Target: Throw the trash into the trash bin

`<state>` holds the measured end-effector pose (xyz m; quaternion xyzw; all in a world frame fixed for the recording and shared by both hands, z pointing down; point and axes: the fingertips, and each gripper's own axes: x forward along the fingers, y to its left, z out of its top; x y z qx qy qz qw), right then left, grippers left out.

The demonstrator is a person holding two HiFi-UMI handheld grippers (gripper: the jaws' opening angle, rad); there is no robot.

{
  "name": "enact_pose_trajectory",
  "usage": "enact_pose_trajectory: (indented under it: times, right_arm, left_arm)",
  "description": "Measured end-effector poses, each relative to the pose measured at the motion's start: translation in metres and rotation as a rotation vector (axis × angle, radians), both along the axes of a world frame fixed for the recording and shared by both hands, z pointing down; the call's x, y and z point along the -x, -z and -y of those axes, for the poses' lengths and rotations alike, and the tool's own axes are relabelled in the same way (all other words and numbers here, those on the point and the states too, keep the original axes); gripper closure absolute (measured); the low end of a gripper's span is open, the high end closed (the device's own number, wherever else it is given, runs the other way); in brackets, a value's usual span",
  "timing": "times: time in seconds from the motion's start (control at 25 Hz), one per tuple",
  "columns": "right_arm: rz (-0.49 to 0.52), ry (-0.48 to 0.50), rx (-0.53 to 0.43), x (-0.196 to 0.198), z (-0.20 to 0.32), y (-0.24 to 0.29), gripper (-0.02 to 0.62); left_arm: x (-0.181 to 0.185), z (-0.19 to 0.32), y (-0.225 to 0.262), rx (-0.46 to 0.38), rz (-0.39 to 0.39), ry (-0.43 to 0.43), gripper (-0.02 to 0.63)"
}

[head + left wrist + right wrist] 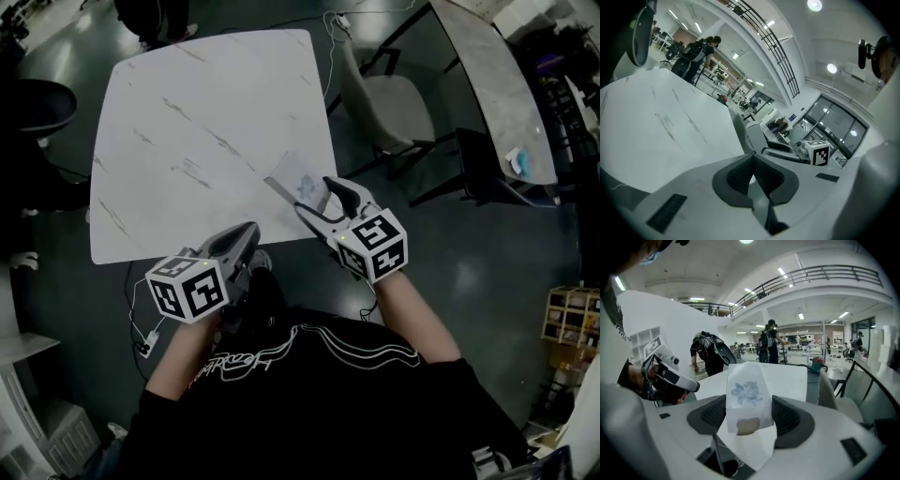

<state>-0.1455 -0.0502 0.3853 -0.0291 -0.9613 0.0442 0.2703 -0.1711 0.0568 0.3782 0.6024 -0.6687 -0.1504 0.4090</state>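
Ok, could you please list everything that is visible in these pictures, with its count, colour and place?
white table: one, white with grey veins, in front of the person.
box: one, white with a blue flower print, held over the table's near right corner.
chair: one, beige, right of the white table.
grey table: one, grey, far right.
rack: one, light wood, on the floor at the right edge.
people: at least two, in dark clothes, standing beyond the white table.
left gripper: one, white and black, jaws together, empty, at the table's near edge.
right gripper: one, white and black, closed on the box.
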Motion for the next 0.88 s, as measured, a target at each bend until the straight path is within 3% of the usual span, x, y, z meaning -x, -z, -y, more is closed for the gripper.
enact_pose_trajectory:
  times: [0.2, 0.4, 0.52, 0.88]
  right_arm:
    - [0.074, -0.109, 0.005, -0.093, 0.013, 0.032, 0.267]
    - [0.105, -0.214, -0.008, -0.179, 0.03, 0.05, 0.265]
    - [0.118, -0.313, -0.022, -0.229, 0.049, 0.06, 0.266]
    - [0.133, -0.498, -0.034, -0.34, 0.084, 0.068, 0.265]
  left_arm:
    - [-0.084, 0.015, 0.021, -0.034, 0.051, -0.114, 0.6]
    - [-0.145, 0.035, 0.03, -0.048, 0.066, -0.184, 0.6]
    - [-0.186, 0.059, 0.039, -0.066, 0.077, -0.282, 0.6]
    - [-0.285, 0.107, 0.041, -0.056, 0.109, -0.481, 0.6]
